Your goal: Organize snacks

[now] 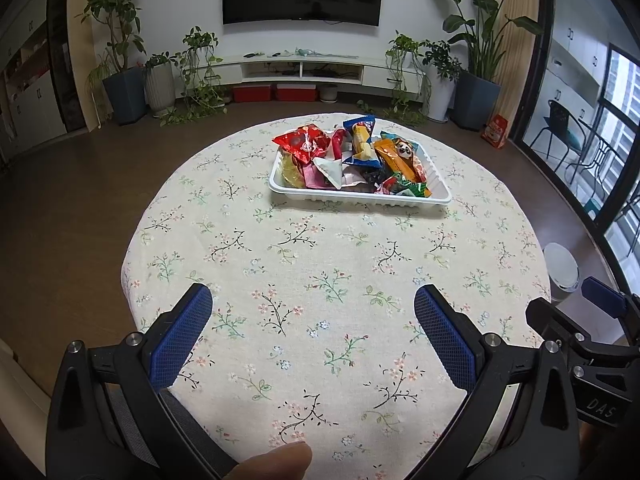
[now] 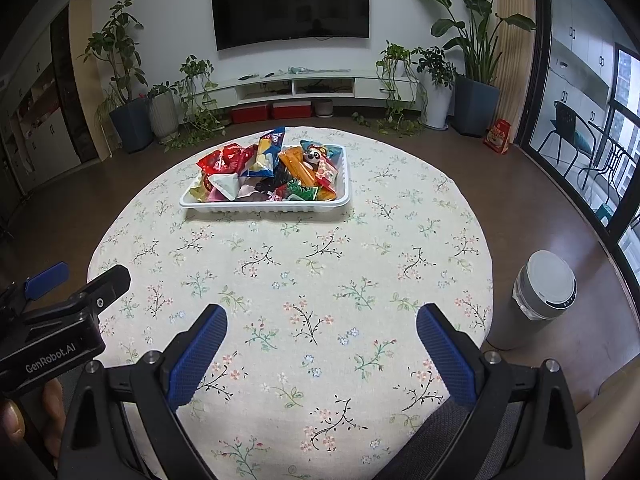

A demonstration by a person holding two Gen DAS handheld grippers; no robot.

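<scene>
Hovering: left tool (image 1: 313, 300) and right tool (image 2: 322, 320), both with blue fingers spread apart, empty, above the near side of the table (image 1: 320, 280).
Snacks: wrapped packets piled in a white tray (image 2: 264, 205) on the far side of the table.
Between tools and tray: bare floral cloth only.
Around: grey bin (image 2: 540, 296) on the floor right of the table; potted plants and TV (image 2: 292, 4) behind.

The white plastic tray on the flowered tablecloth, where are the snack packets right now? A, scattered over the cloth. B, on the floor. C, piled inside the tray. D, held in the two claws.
C: the snack packets lie heaped inside the white plastic tray, and both claws are open and hold nothing.
</scene>
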